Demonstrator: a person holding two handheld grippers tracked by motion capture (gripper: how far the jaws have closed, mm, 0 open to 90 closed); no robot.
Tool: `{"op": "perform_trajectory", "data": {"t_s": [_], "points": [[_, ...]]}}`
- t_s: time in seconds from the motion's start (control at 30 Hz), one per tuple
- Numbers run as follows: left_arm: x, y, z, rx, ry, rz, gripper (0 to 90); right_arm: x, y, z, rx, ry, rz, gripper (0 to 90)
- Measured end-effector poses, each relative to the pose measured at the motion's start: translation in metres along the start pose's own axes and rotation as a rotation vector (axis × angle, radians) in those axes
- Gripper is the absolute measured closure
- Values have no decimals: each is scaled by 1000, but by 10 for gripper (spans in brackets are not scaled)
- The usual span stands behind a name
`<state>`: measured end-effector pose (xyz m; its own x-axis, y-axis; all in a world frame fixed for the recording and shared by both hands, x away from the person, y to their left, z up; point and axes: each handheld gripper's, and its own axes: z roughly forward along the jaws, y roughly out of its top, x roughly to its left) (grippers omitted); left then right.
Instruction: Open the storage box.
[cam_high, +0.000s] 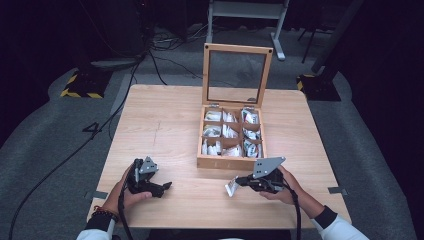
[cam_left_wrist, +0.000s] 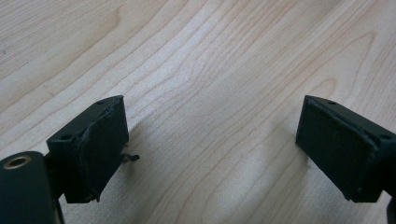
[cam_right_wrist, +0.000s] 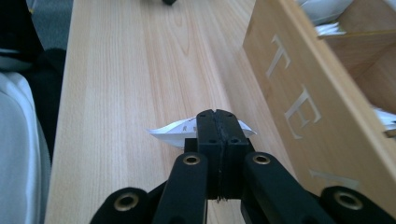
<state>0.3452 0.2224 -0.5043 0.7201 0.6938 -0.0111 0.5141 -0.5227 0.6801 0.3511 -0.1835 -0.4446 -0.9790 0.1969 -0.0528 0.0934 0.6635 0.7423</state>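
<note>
Pale wood grain runs across the table (cam_high: 165, 125) where I work, with dark floor and cables beyond its far edge. Pinched in my right gripper (cam_right_wrist: 217, 122) is a small white tea packet (cam_right_wrist: 175, 129); the jaws are clamped tight on it, and its paper sticks out on both sides of the tips, so its long axis lies crosswise to the jaws. From above, the packet (cam_high: 231, 187) hangs at the tip of that gripper (cam_high: 239, 182), low over the table and just in front of the near wall of the wooden tea box (cam_high: 227, 162).

That box stands open, its glass-paned lid (cam_high: 236, 75) raised upright at the back, and its compartments hold more white packets. In my right gripper view the lettered front wall (cam_right_wrist: 299, 107) runs right alongside my jaws, so the box sits beside and slightly ahead of the packet I hold. My judgement is that any move into a compartment would call for lifting the packet over that front wall, and my right hand (cam_high: 285, 187) is by far the nearer one for it.

My left gripper (cam_high: 157, 187) rests well apart, toward the table's near left. Its jaws stand wide apart over bare wood (cam_left_wrist: 210, 93), holding nothing.
</note>
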Motion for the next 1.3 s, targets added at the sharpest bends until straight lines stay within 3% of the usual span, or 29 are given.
{"op": "perform_trajectory", "data": {"t_s": [0.2,0.3,0.5,0.67,0.9,1.07,1.13,1.3], "points": [[0,0,0,0,0,0,98,1,-5,13,27,8,-10,898],[0,0,0,0,0,0,98,0,-10,20,34,12,12,898],[0,0,0,0,0,0,98,-4,-14,21,16,26,37,894],[0,0,0,0,0,0,98,-6,-18,21,34,31,39,879],[0,0,0,0,0,0,98,-6,-25,26,100,20,25,805],[0,0,0,2,0,-1,95,-7,-27,22,93,8,42,718],[0,0,0,3,-2,-2,95,-8,-29,17,80,26,46,661],[0,0,0,3,-2,-3,95,-11,-33,4,55,1,77,603]]}}
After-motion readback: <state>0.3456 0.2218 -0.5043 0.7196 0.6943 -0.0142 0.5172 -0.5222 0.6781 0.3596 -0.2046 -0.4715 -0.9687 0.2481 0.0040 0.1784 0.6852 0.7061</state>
